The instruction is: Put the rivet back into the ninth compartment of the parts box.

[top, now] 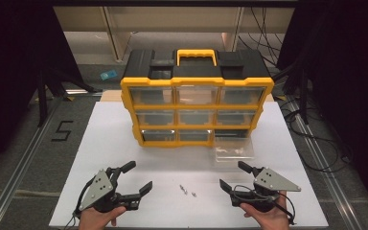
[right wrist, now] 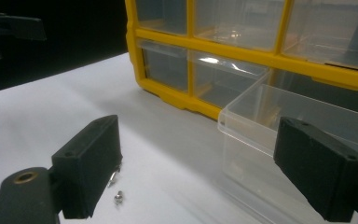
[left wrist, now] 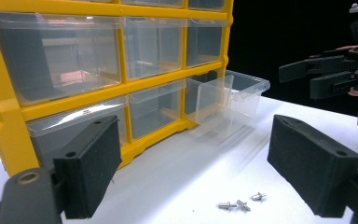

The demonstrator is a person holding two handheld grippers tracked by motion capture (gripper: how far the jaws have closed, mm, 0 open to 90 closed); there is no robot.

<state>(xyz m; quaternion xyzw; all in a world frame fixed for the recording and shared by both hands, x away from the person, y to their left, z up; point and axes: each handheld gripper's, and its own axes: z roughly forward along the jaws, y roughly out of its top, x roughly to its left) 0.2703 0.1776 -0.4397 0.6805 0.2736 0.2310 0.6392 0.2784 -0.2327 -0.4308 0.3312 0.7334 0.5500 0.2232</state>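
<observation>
Lying on the table, the screws [top: 188, 190] sit between your left gripper [top: 133, 178] and right gripper [top: 232, 176], both released and empty.

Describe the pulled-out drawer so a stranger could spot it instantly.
Find the yellow-framed organizer standing on the white table. In its bottom row, at the right end, one clear drawer sticks out onto the table; every other drawer sits flush in the frame.
</observation>
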